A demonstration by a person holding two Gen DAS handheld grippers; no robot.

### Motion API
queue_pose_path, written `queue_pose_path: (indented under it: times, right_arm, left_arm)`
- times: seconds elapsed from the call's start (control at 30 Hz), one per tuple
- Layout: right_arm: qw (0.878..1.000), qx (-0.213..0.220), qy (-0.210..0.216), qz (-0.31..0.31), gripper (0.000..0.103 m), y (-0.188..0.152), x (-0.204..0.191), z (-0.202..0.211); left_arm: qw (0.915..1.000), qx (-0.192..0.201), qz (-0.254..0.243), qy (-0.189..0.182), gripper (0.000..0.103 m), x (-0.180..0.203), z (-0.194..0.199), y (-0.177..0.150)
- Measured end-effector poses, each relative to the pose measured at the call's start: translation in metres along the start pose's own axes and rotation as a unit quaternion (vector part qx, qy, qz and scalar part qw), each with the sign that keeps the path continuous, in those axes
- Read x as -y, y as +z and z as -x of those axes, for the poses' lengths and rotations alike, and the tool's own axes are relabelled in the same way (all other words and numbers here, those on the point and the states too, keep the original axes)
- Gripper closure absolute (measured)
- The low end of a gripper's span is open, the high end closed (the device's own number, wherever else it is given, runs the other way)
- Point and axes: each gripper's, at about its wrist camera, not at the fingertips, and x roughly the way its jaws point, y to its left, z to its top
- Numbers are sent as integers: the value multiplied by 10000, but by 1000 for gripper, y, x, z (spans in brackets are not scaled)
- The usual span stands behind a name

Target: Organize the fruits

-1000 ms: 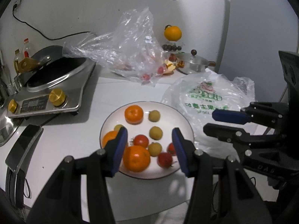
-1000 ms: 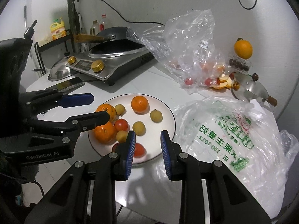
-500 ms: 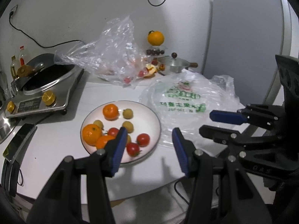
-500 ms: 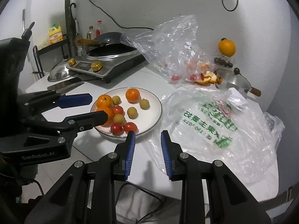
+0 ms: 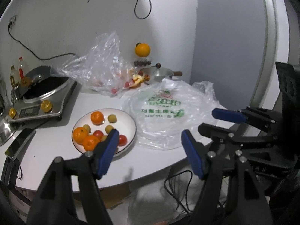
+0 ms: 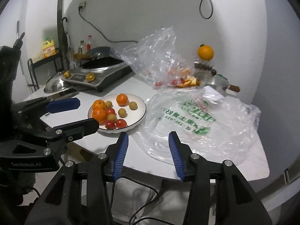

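Both claws hang off the near edge of the table, and neither holds anything: the left claw is spread wide, the right claw is released with a clear gap between its blue pads.

The fruit sits gathered on the white plate, ahead and to the left of the right claw, and ahead and just left of the left claw's left finger. From how things lie, the collecting looks largely done; the plate is loaded and the printed plastic bag, straight ahead of the right claw, lies flat and appears empty.

On the plate I count three oranges, three red tomatoes and four small yellow-green fruits.

Some things may be left. Farther ahead, beyond the plate, a crumpled clear bag holds a few red fruits and some orange peel; their number is hard to tell through the plastic. One more orange perches high on a stand at the back, to the right of that bag. Whether these belong to the job, I cannot tell.
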Motion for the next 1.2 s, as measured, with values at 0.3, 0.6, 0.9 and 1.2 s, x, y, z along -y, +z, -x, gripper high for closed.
queue_pose_path:
  times: [0.3,0.6,0.9,1.2]
  right_arm:
    - [9981,517,-327,-45,55,-1,-1,57]
    - [9923,1099,-571,-40,42,15,-2,105]
    - [9829,1716,-667,45,37,39,-8,152]
    - [9718,2284,-578,134,29,56,-19,182]
  left_arm:
    - [9994,283,-179,28,32,22,41,14]
    - [9958,822,-374,167,32,37,87,40]
    - [9865,1524,-338,487,27,39,137,61]
    - [9669,2193,-88,1305,8,22,175,69]
